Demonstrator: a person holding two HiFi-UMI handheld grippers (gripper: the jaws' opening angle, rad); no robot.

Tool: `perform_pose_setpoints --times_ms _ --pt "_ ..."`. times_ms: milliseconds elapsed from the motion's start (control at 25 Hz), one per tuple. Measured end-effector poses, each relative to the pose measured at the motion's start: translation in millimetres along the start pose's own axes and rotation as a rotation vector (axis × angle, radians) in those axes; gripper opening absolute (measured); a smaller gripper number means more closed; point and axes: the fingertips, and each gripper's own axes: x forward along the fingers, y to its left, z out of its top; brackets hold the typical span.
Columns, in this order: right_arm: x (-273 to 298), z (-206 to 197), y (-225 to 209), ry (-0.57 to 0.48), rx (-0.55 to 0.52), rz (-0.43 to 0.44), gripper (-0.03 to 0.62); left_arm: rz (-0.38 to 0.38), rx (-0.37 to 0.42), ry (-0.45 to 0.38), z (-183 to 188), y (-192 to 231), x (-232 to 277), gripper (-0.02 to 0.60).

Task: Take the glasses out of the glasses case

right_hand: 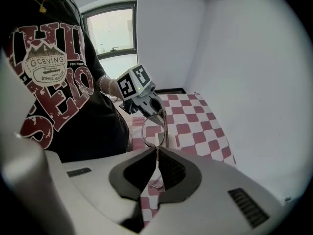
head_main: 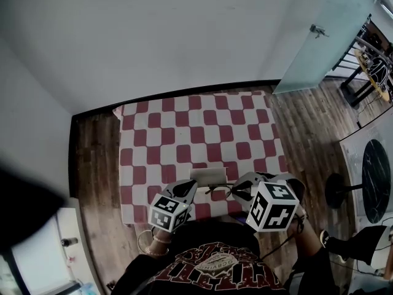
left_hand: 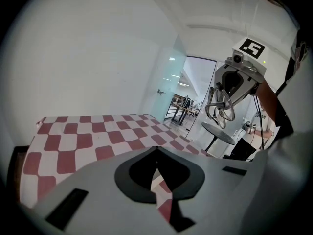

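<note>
Right gripper view: right gripper [right_hand: 157, 151] clenched on the wire-framed glasses [right_hand: 153, 130], lenses jutting beyond its jaw tips; left gripper [left_hand: 157, 150] pressed together, empty.

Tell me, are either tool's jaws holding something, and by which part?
The right gripper holds the glasses, its jaws shut on the thin wire frame just below one lens rim. The left gripper is shut on nothing.

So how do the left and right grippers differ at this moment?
The right gripper is shut on the glasses, while the left gripper is shut on nothing. The right gripper is held higher: the left gripper view looks up at it. Both hang over the checked cloth, close to the case.
</note>
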Motion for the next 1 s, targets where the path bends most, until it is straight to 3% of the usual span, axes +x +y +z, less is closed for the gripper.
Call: perform_pose_setpoints --times_ms 1000 --pt "-1.2 -1.0 -3.5 0.001 -0.008 -0.001 0.031 -0.01 0.0 0.027 -0.9 -0.3 4.4 0.006"
